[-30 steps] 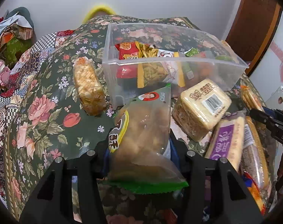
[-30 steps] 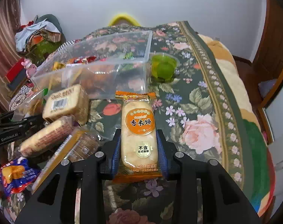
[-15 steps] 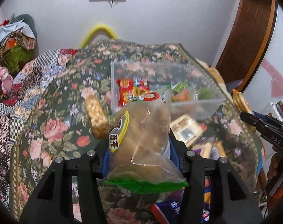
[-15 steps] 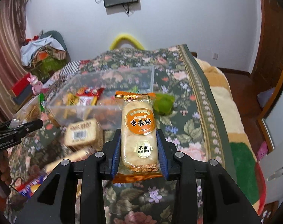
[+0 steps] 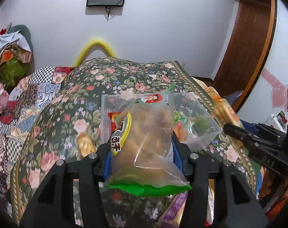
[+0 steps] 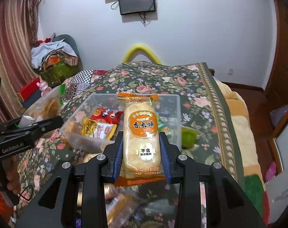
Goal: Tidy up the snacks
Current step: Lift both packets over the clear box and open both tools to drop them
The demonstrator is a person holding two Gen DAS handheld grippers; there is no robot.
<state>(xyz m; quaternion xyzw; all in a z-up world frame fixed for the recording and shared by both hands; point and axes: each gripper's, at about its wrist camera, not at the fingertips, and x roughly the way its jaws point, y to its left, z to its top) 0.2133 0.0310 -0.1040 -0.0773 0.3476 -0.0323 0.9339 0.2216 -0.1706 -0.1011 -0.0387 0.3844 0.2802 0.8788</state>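
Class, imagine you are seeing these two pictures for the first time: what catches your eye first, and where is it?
An orange rice cracker packet stands clamped in the right gripper, front and centre. The left gripper grips a clear snack bag with a green edge. Behind both, a clear plastic box of snacks sits on the flowered bedspread.

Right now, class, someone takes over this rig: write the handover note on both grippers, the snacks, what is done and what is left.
Left gripper: shut on the clear snack bag.
Right gripper: shut on the orange rice cracker pack.
Clear bin sits on the floral bedspread, some snacks already inside.
Left: drop both packs in the bin, then collect the loose snacks, blurred, below the grippers.
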